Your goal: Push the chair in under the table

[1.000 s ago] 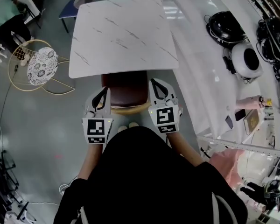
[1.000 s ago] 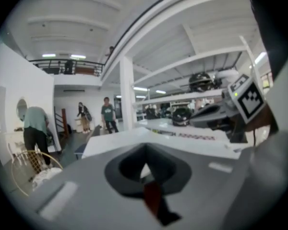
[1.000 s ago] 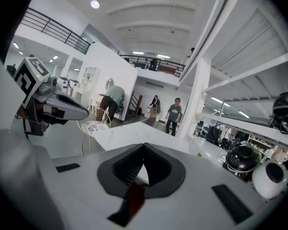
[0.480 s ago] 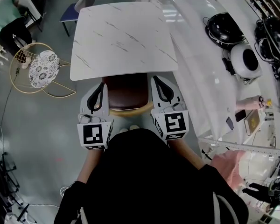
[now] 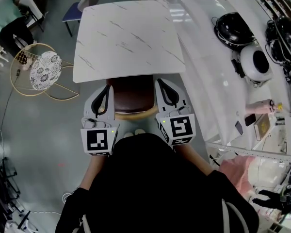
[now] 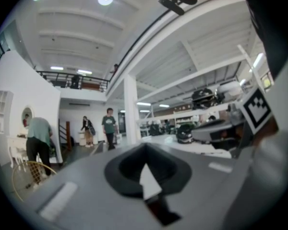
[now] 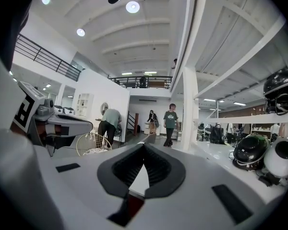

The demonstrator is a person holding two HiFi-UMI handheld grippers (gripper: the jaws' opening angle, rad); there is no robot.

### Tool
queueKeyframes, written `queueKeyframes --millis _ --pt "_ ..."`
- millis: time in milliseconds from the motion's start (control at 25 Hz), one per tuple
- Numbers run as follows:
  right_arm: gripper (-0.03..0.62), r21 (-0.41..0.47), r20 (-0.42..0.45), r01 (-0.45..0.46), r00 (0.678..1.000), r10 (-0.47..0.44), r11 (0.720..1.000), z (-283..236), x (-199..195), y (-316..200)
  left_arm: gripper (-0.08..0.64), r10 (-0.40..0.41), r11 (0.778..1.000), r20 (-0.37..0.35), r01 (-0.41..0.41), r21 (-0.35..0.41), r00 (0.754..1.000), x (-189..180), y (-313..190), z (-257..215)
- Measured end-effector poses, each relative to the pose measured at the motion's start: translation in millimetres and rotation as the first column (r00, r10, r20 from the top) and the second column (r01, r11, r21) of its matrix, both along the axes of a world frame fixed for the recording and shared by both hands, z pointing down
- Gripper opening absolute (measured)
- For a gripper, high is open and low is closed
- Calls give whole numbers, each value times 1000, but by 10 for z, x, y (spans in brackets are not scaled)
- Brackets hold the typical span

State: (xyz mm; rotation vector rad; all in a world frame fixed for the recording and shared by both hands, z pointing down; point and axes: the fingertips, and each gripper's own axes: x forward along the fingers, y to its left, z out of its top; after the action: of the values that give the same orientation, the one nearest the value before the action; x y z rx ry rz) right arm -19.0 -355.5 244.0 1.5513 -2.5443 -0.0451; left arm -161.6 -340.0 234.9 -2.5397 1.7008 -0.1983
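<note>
Grey floor [image 5: 39, 125]; a gold wire stool [image 5: 43, 68] at left, a long white worktop [image 5: 203, 67] at right; round ceiling lights [image 7: 132, 6] overhead.

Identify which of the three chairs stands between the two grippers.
The brown-seated chair, partly under the marble table. The gold wire chair stands away at the left; the blue chair sits beyond the table's far corner.

Bare floor [image 5: 43, 130] left of chair [image 5: 132, 97] — table [image 5: 128, 38] ahead, counter [image 5: 208, 86] close right
</note>
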Motion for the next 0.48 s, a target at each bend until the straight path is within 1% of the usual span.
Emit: queueKeyframes --millis 200,360,480 --pt "20 -6 1 6 1000 -6 1000 23 -20 -10 8 8 1000 3 -8 -1 1000 21 -5 19" --pt "20 -7 1 13 1000 -13 1000 37 -26 -3 8 7 1000 -17 -6 11 1000 38 -3 -4" --pt "20 -7 5 12 1000 -12 1000 31 -24 -9 8 10 1000 -2 -10 1 1000 32 1 26"
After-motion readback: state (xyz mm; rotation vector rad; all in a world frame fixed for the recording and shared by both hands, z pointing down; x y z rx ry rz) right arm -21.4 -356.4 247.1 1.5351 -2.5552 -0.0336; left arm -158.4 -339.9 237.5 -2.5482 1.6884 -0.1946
